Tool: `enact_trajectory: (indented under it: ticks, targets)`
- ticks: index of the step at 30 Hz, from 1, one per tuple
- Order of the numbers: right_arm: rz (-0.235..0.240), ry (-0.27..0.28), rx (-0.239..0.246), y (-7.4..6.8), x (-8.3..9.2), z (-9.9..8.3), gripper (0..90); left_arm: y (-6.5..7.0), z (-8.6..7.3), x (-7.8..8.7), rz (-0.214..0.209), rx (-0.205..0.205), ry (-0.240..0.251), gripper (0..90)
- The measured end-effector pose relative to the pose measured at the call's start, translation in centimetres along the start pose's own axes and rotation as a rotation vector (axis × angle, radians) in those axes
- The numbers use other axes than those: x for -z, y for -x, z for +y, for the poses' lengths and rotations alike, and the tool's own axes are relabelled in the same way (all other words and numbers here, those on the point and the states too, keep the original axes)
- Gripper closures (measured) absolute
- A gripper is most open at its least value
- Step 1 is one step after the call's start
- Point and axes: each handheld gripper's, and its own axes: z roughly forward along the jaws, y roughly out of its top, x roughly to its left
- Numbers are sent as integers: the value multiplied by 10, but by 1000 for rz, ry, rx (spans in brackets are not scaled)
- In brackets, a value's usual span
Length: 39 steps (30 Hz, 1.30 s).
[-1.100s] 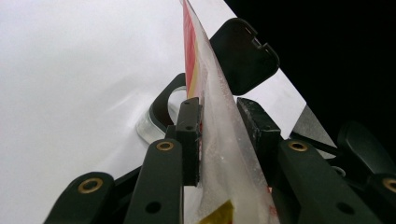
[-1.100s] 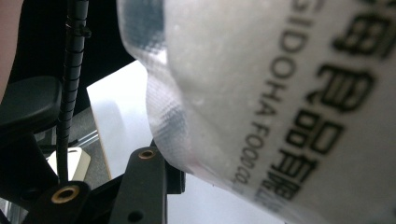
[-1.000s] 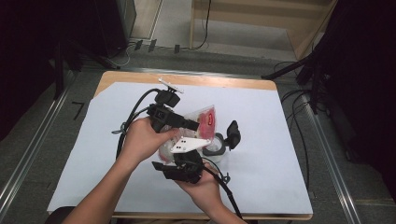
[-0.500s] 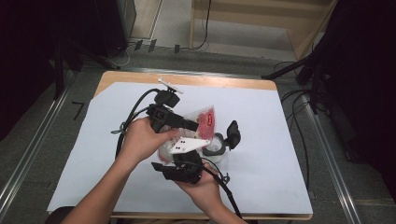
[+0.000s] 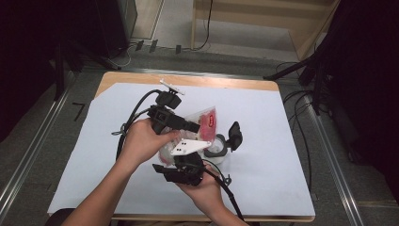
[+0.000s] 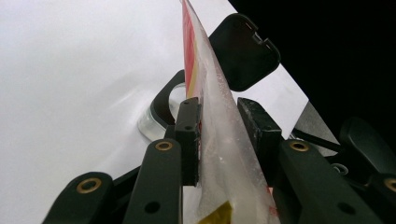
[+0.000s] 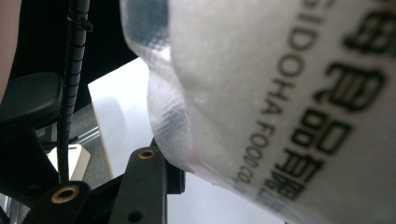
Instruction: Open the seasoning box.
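Note:
A clear plastic food bag (image 5: 207, 120) with a red label and black print hangs between both grippers above the white-covered table (image 5: 287, 155). My left gripper (image 5: 194, 126) reaches in from the left. In the left gripper view its pads (image 6: 189, 135) are shut on the bag's (image 6: 219, 149) thin edge. My right gripper (image 5: 188, 157) comes from below under its pale plate. In the right gripper view the bag (image 7: 280, 93) presses against the one jaw finger (image 7: 144, 182) that I see. A glass jar (image 5: 217, 151) with a black flip lid (image 5: 234, 135) stands open just beyond the bag.
Black cables (image 5: 134, 113) trail from the left gripper across the sheet, and another runs off the front edge (image 5: 230, 197). The table's wooden rim (image 5: 188, 80) shows at the back. Metal rails (image 5: 329, 155) flank both sides, and dark stands rise at the right.

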Motion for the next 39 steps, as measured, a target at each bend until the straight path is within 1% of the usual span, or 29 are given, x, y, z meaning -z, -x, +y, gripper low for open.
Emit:
enact_trajectory:
  ticks: [3, 6, 14, 18, 24, 27, 39]
  targets:
    - [2, 0, -2, 0, 0, 0, 637, 0, 0, 1, -1, 3, 1, 713]
    - [6, 0, 0, -1, 0, 1, 637, 1, 0, 2, 5, -6, 0, 712]
    - [7, -4, 6, -1, 0, 1, 637, 0, -1, 3, 10, -5, -1, 710]
    - [13, -6, 10, -1, -1, 2, 637, 0, -2, 3, 10, -1, 5, 711]
    - [15, -6, 10, -1, -2, 1, 637, 0, -2, 3, 16, 0, 0, 711]
    - [20, -9, 6, -1, -2, 1, 637, 0, -3, 3, 17, 8, 0, 711]
    - [16, -9, 12, -2, -2, 0, 637, 0, -3, 3, 13, -1, -1, 708]
